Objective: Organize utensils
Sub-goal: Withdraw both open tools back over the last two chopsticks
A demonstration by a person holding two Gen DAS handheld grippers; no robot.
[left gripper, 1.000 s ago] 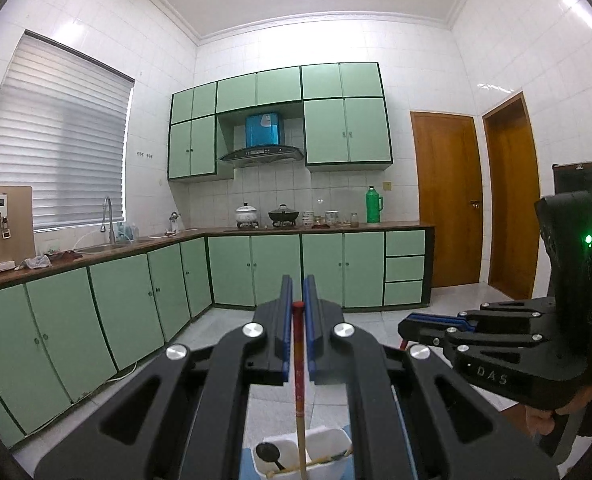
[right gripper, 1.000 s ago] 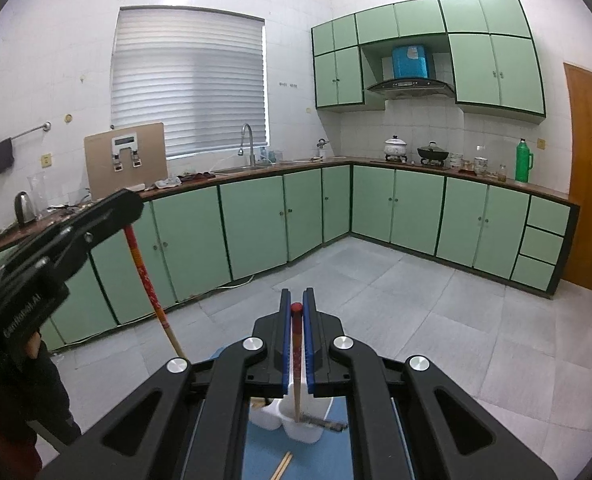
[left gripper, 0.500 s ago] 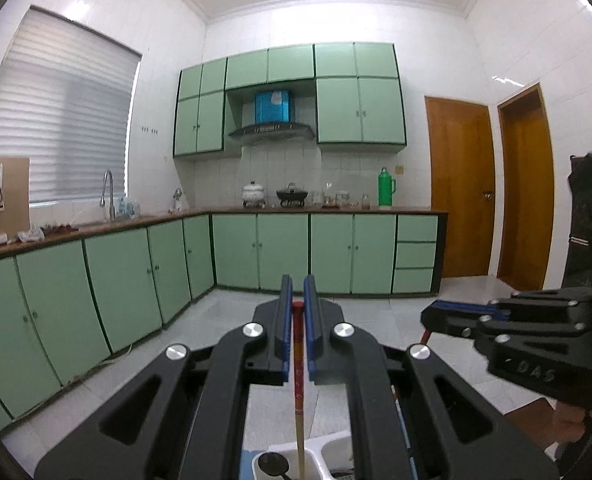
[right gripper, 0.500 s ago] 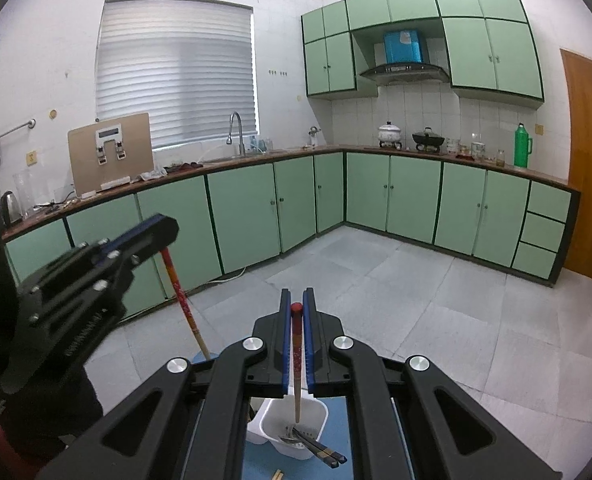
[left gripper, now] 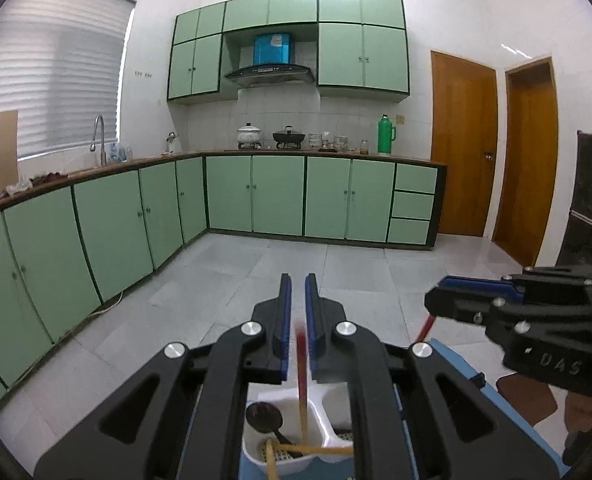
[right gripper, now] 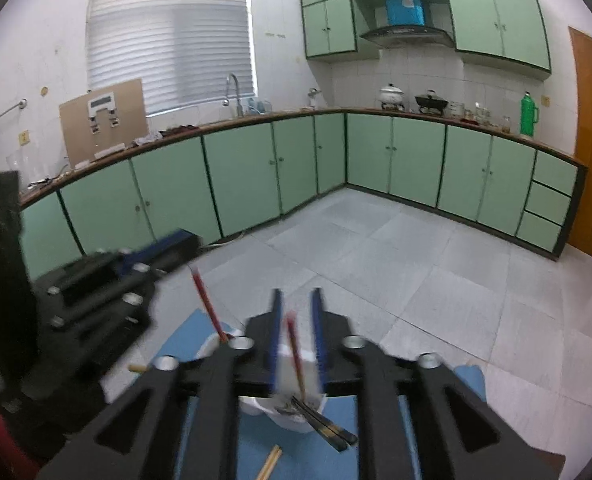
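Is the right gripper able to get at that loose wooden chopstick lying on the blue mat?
Probably yes: the wooden chopstick lies bare on the blue mat, just below the right gripper, whose fingers have just been opening around a red chopstick.

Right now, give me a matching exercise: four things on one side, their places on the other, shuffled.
Things:
1 dark spoon
2 black chopsticks
3 loose tan chopsticks
4 green flask

Places:
A on the counter
B lying on the blue mat
C inside the white holder, bowl end up
D poking out over the holder's rim

Pairs: 1-C, 2-D, 3-B, 4-A
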